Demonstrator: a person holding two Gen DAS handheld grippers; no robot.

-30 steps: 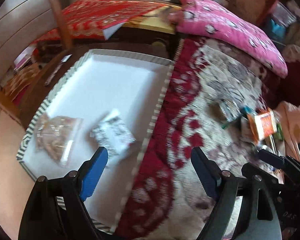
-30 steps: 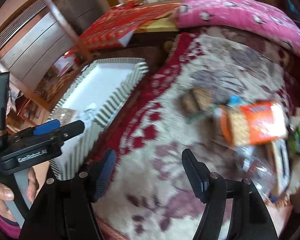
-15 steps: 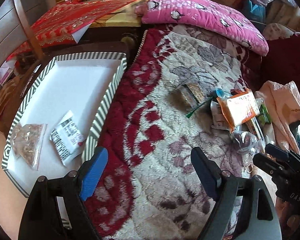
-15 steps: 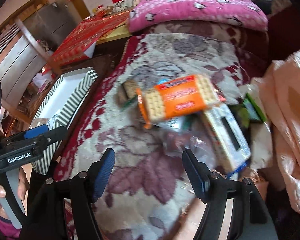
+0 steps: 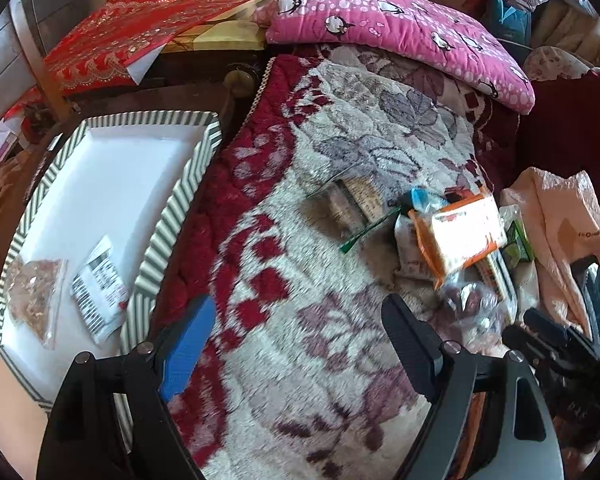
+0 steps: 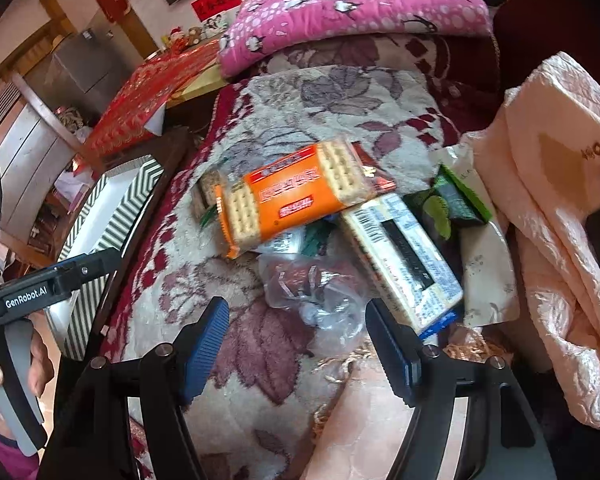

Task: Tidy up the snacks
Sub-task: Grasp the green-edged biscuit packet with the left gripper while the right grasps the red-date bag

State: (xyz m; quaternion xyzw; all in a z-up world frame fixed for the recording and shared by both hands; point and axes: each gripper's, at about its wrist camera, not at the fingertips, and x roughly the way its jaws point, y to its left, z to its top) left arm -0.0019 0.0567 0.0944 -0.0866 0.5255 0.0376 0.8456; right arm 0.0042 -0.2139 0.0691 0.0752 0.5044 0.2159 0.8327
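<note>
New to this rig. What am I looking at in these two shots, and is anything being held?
No robot arm: a person carries a hand-held gripper in each hand, each with a fisheye camera looking along its fingers. The left view shows the left hand-held gripper open above a floral red-and-cream blanket, beside a striped-rim white tray holding a clear bag of brown snacks and a white labelled packet. The right view shows the right hand-held gripper open, empty, near a clear crinkled bag below an orange cracker pack. Nothing is held.

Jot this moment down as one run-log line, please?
stage: reaching for snack pile | left gripper: open, empty | right gripper: open, above clear bag | striped tray: two packets inside
</note>
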